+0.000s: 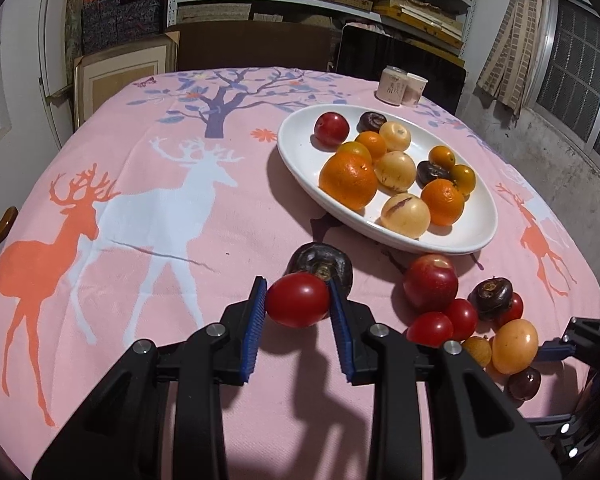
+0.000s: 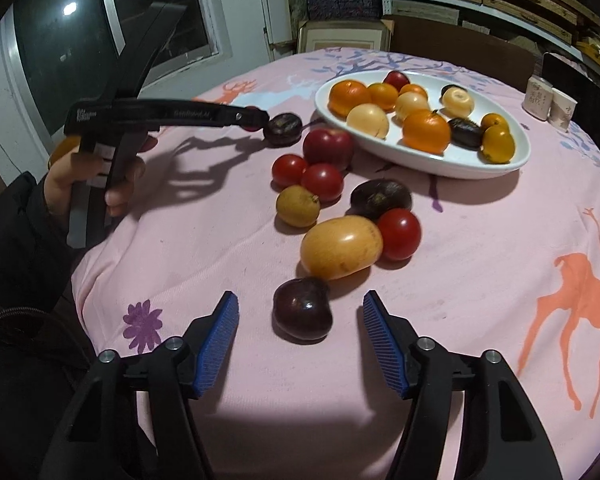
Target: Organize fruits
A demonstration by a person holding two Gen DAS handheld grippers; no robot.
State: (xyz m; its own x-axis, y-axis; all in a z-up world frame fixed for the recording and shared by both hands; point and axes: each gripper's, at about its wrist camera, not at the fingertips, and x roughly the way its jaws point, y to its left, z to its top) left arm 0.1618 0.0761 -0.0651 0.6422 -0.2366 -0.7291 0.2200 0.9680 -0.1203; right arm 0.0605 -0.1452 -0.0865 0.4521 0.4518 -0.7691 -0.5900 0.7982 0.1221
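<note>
- Our left fingers squeeze a red tomato above the bench.
- Our right fingers are spread apart around a dark plum, not touching it.

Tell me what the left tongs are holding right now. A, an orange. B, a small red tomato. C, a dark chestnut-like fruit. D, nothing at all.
B: in the left wrist view the left tongs have their blue pads pressed on both sides of a small red tomato, lifted above the pink tablecloth.
</note>
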